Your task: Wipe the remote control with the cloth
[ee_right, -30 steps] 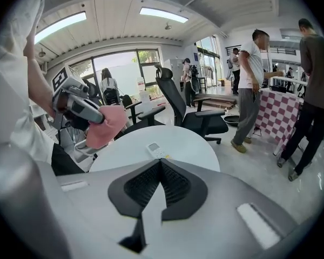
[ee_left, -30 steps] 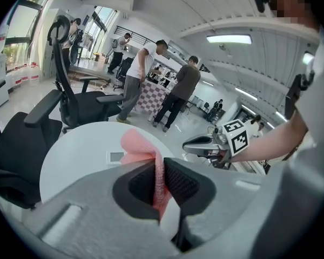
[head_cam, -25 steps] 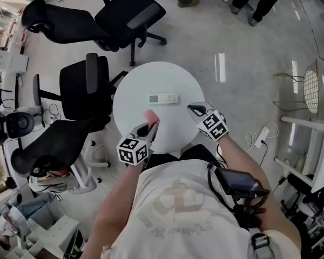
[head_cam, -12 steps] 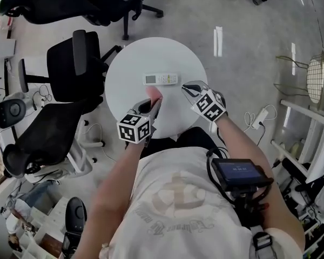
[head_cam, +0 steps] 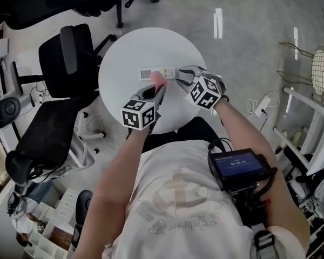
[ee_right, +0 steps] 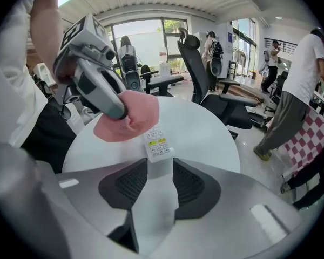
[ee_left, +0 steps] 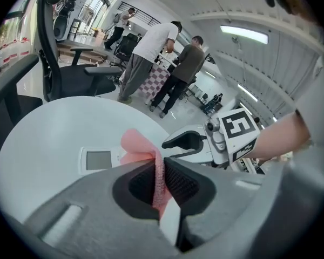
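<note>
Between the jaws of the left gripper (ee_left: 159,169), the pink cloth (ee_left: 137,144) was clamped. The pads were closed on a fold of it, and the loose end bunched out ahead of the tips. That bunched end rested on the middle of the remote control (head_cam: 146,73); only the display end (ee_left: 100,159) showed past it in the left gripper view. The remote control lay flat near the centre of the round white table (head_cam: 124,63).

The jaws of the right gripper (ee_right: 160,171) stood apart, having just been opening. The button end of the remote control (ee_right: 158,144) lay at their mouth, just ahead of the pads. Neither pad pressed on it, and bare tabletop showed between the pads.

In the head view, the left gripper (head_cam: 156,88) pointed away from the person and downward. The right gripper (head_cam: 183,75) pointed downward too, angled in toward the left one, so that both sets of tips met at the remote control. The cloth (head_cam: 157,79) sat between them.

Behind each gripper, the marker cube faced up. The left forearm (head_cam: 124,161) and right forearm (head_cam: 243,128) reached forward from the torso and converged over the near edge of the table.
</note>
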